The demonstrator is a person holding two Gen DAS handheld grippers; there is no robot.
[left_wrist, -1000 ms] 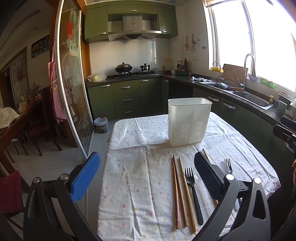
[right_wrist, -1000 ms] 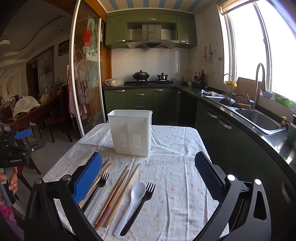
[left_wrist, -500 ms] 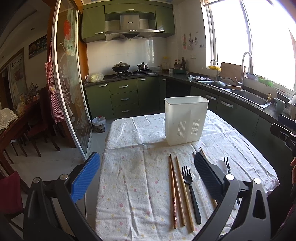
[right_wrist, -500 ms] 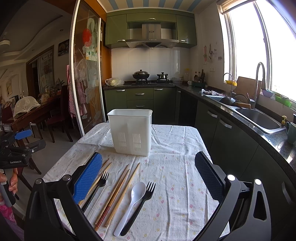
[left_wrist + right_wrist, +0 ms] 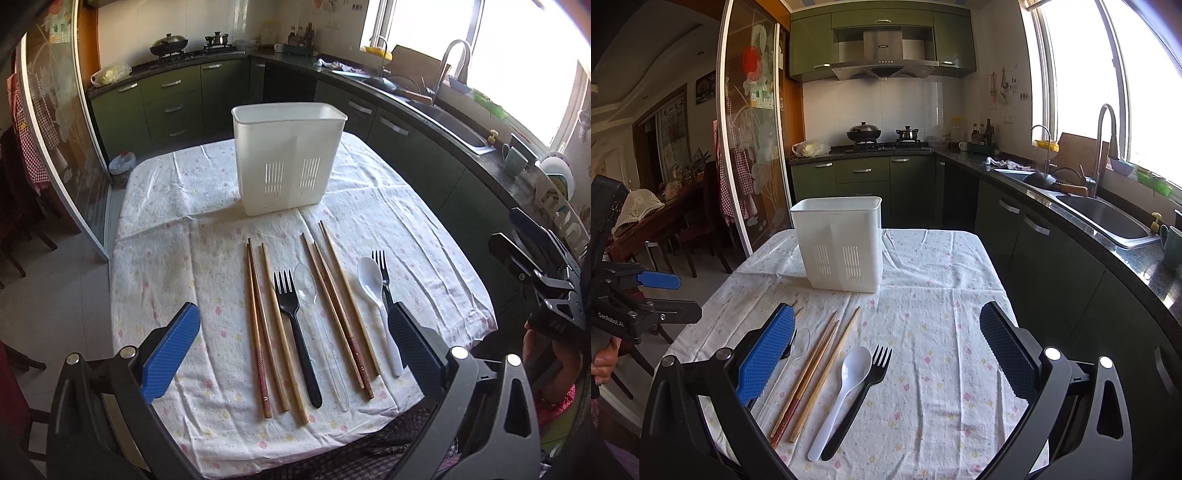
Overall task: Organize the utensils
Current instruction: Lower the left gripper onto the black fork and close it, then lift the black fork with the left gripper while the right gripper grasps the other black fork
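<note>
The left gripper [image 5: 293, 345] hangs above the near edge of the table with its jaws spread wide and nothing between them, one blue pad [image 5: 170, 347] to the left and a dark pad to the right. The right gripper [image 5: 886, 349] is likewise released and empty, poised over the near right part of the flowered tablecloth [image 5: 942, 332]. Beneath them the utensils lie flat in a row, handles toward the viewer. From the left wrist view they run left to right: three wooden chopsticks [image 5: 266, 325], a black fork [image 5: 295, 328], a clear plastic spoon [image 5: 314, 314] just beside it, three more chopsticks [image 5: 340, 302], then a white spoon [image 5: 376, 295] with a second black fork [image 5: 382, 275] lying against its right side. In the right wrist view the white spoon [image 5: 846, 384] and that fork [image 5: 868, 380] lie between the open fingers, touching each other. Beyond the utensils, near the middle of the table, a white utensil holder [image 5: 288, 158] stands upright with slotted vents low on its front. Farther off are green kitchen cabinets [image 5: 864, 184] and a sink [image 5: 1104, 218] under the window.
</note>
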